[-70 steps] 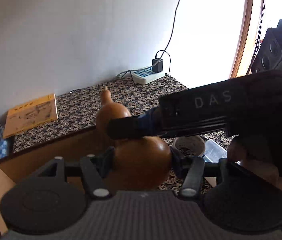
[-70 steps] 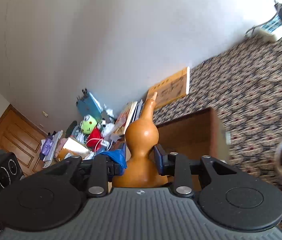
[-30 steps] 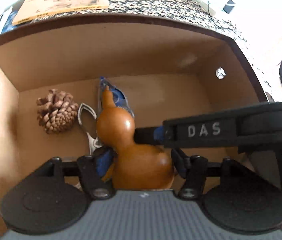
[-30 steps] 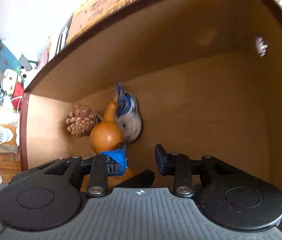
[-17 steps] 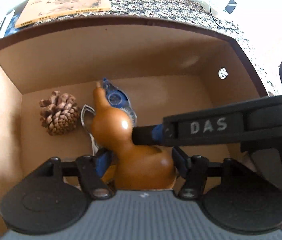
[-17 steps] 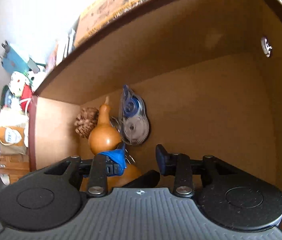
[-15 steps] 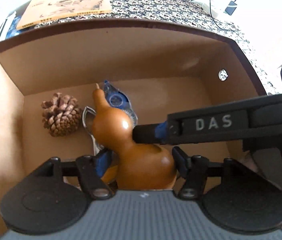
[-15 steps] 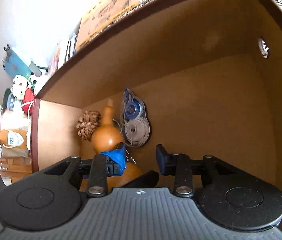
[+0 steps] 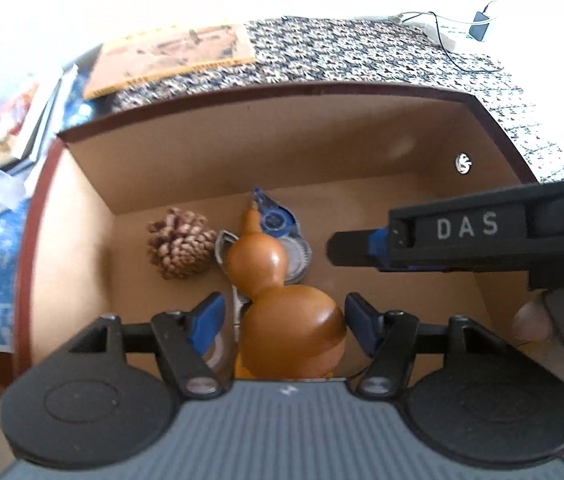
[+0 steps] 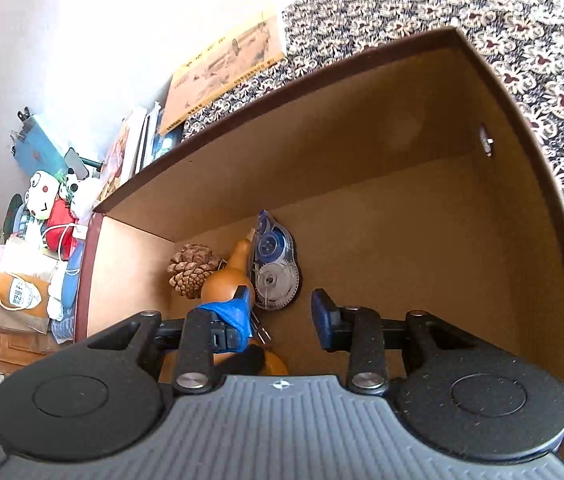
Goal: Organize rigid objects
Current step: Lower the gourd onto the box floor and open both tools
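Both grippers have let go: the gourd [image 9: 282,304] now stands on the box [image 9: 362,136] floor.
It could topple if the wide-open left gripper [image 9: 282,320], pads flanking it, or the narrowly open, empty right gripper [image 10: 282,312] clips it; pinecone [image 9: 179,244] and correction-tape dispenser [image 10: 273,268] lie beside it.

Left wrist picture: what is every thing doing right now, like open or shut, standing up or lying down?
box: open on top, things inside
gourd: standing upright on the box floor
pine cone: lying on the box floor, left of the gourd
correction tape: lying flat behind the gourd
book: closed, flat on the patterned cloth
left gripper: open, around the gourd
right gripper: open, holding nothing
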`<state>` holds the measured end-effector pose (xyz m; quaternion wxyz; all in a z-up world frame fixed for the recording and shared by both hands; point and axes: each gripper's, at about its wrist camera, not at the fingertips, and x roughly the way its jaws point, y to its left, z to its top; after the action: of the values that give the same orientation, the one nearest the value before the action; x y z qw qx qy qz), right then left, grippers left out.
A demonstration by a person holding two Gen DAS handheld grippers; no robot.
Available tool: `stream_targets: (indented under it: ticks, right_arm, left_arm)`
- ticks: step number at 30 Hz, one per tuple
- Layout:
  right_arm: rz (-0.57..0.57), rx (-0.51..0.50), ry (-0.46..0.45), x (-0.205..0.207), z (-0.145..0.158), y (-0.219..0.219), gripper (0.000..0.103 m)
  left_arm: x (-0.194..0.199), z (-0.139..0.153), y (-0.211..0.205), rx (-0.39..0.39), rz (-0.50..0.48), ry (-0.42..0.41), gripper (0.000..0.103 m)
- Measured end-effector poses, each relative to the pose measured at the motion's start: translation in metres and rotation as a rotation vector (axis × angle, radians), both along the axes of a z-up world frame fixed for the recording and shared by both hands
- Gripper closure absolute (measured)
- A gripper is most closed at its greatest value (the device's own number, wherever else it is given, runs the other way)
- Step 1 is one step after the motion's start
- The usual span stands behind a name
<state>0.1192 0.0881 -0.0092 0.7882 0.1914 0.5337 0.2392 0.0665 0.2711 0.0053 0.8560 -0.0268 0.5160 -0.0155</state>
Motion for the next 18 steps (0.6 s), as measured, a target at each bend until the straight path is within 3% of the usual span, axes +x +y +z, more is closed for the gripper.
stream_targets:
  ticks: [18]
  right_arm:
    - [-0.04, 0.016, -0.163, -0.038, 0.023, -0.02, 0.085]
  left_arm:
    - [-0.029, 0.026, -0.011, 0.092, 0.036, -0.059, 0.037]
